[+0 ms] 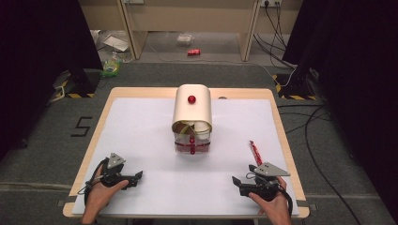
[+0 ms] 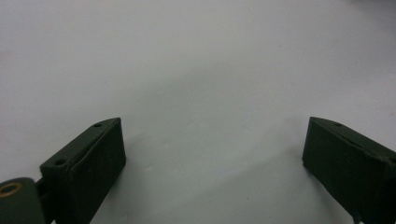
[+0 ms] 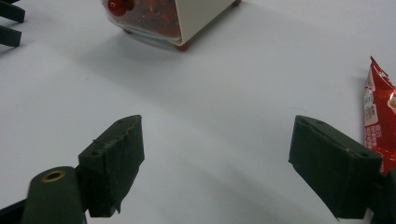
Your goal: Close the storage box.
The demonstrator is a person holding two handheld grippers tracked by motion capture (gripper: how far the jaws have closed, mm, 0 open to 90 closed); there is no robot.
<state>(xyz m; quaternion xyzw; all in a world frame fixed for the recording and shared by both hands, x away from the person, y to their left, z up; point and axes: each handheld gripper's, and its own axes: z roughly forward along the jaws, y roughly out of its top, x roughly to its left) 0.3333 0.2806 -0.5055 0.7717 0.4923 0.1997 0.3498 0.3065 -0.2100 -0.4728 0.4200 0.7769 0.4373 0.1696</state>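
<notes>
A small cream box (image 1: 192, 112) with a rounded roll-top lid and a red knob (image 1: 191, 99) stands at the middle of the white mat (image 1: 141, 140). Its front is part-way up over a clear lower part with red fittings; the box corner (image 3: 187, 18) also appears in the right gripper view. A red snack packet (image 1: 256, 152) lies on the mat at the right, just beside my right gripper (image 1: 236, 182), close to its right jaw (image 3: 380, 116). That gripper (image 3: 217, 144) is open and holds nothing. My left gripper (image 1: 139, 176) rests near the front left, open over bare mat (image 2: 212, 144).
The mat covers a wooden table (image 1: 281, 136). On the floor beyond it lie a red can (image 1: 194, 52), plastic wrappers (image 1: 112, 65) and cables (image 1: 314, 140). Dark curtains hang at both sides. The left gripper's jaws (image 3: 9, 23) show far off in the right gripper view.
</notes>
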